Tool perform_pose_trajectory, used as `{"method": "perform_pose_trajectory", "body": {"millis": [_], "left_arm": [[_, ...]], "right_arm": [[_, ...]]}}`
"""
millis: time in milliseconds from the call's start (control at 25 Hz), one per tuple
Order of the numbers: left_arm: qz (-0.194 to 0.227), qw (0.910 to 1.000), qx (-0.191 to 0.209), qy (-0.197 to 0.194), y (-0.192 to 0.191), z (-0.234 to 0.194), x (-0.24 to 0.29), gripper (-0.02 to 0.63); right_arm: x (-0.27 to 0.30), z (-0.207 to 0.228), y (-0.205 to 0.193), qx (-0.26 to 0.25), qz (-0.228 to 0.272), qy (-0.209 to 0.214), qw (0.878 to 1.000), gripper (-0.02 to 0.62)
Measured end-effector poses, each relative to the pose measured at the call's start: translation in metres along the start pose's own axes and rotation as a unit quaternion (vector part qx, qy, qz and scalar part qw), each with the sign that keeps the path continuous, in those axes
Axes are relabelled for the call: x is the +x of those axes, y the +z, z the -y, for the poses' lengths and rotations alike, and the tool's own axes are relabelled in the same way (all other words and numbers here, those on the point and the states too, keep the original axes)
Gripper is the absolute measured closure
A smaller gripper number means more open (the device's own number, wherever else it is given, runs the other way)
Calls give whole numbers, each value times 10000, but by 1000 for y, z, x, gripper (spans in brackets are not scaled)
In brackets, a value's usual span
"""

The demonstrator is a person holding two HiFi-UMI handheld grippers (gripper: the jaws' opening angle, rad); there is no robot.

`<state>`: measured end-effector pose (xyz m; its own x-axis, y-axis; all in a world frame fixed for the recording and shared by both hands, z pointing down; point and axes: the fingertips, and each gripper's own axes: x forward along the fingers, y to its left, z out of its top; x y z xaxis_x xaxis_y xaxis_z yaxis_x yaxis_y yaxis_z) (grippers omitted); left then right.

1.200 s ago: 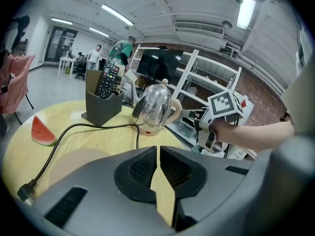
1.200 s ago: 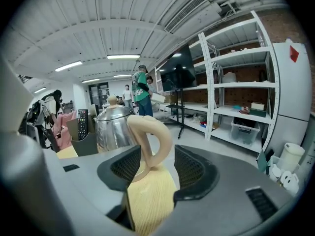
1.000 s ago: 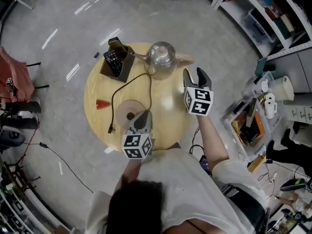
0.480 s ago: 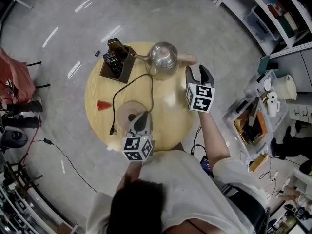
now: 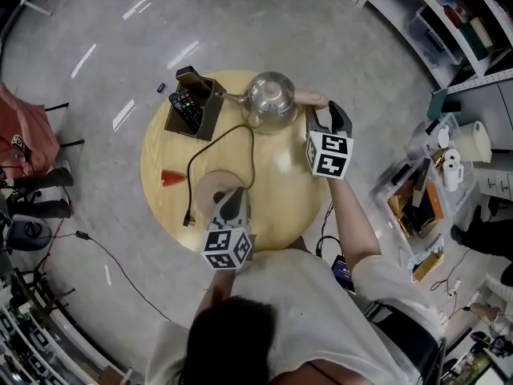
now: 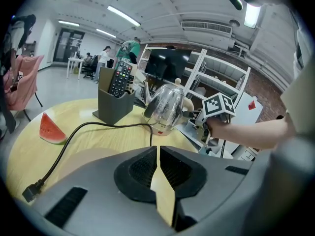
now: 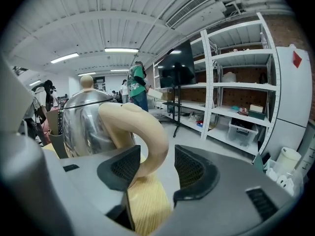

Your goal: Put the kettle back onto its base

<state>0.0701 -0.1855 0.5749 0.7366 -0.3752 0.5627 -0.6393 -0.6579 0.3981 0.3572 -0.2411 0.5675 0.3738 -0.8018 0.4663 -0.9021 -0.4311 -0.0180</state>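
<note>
The kettle (image 5: 268,96) is shiny silver with a cream handle (image 7: 147,127). The table (image 5: 280,191) is pale wood, and the cord (image 6: 119,125) is black.

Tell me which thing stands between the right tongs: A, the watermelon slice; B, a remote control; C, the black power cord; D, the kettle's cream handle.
D: the right gripper view shows the kettle's cream handle between the right tongs, which stand apart with a gap showing on one side of it.
</note>
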Motion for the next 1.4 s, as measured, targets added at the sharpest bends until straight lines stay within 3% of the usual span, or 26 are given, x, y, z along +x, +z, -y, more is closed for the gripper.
{"method": "perform_pose_trajectory", "body": {"millis": [840,1400], "left_arm": [[-104,9988,-437,-202,8,-10,6,568],[-179,9993,-286,-142,8,-23,10,568]], "right_arm": [[28,3,-4,27,36,-235,9997,390],[37,6,1,-55,215,-305,9993,390]]}}
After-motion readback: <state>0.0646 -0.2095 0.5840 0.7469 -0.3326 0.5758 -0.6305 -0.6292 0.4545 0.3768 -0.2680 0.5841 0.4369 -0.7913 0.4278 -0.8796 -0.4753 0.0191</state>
